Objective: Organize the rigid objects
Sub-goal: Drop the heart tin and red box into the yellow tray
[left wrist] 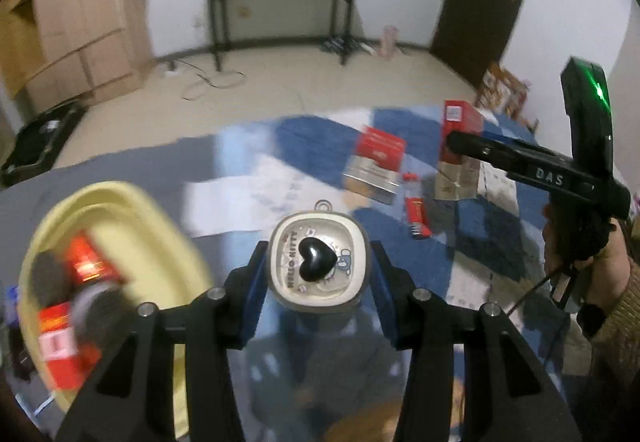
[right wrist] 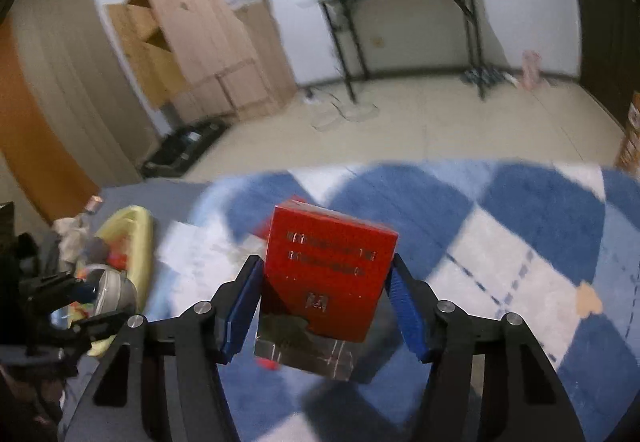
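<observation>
Left wrist view: left gripper (left wrist: 318,266) clenched on a small rounded-square tin (left wrist: 318,266) with a black heart on its lid, blue pads pressed to both sides, held above the blue-and-white checked blanket (left wrist: 320,137). Left of the gripper, close by, a yellow tray (left wrist: 120,209) holding red boxes and grey items; blurred. Ahead and to the right, a red-and-silver box (left wrist: 374,163) lying on the blanket, a small red pack (left wrist: 416,211) just beside it. Further right, the right gripper (left wrist: 452,139) reaching in against a taller red box (left wrist: 460,117).

Right wrist view: right gripper (right wrist: 326,278) grasping the red box (right wrist: 330,266) with a silver lower part, fingers on both flanks, box held over the blanket (right wrist: 520,226). Far left of it, the yellow tray (right wrist: 136,226) and the left gripper (right wrist: 86,300) with the tin; details blurred.
</observation>
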### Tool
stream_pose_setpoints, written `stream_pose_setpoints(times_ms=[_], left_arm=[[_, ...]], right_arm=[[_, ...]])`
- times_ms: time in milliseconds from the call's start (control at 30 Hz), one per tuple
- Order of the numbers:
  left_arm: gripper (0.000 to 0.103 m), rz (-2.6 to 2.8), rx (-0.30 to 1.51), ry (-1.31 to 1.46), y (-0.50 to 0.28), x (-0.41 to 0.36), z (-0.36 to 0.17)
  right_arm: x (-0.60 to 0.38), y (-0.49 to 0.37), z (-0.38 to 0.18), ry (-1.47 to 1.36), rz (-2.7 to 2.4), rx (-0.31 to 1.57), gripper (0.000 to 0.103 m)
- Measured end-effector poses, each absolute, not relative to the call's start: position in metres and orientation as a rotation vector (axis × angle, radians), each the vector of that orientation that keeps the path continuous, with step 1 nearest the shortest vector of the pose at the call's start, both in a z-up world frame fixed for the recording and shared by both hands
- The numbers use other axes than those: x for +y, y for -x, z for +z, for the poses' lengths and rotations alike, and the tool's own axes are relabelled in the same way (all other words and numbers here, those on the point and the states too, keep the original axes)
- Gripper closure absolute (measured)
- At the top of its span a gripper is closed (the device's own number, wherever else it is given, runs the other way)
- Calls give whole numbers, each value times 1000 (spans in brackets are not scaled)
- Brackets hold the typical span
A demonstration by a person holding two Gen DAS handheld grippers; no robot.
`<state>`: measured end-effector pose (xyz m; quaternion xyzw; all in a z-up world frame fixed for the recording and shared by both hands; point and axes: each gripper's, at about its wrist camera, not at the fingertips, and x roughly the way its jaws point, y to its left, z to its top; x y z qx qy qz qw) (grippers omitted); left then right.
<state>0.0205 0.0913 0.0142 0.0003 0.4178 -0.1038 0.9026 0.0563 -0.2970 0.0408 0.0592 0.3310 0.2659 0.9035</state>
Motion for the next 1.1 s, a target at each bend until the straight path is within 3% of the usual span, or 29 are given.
stream_pose_setpoints(times_ms=[233, 533, 900, 1100], left_arm=[[54, 33, 800, 88, 41, 212, 56], [54, 180, 930, 192, 42, 314, -4], [53, 107, 948, 258, 17, 326, -42], [53, 92, 926, 264, 20, 327, -49]], right_arm=[[-212, 0, 96, -33, 793, 599, 42], [-77, 1, 69, 31, 974, 744, 42], [45, -64, 36, 340, 909, 853, 43], [67, -85, 18, 295, 894, 919, 44]])
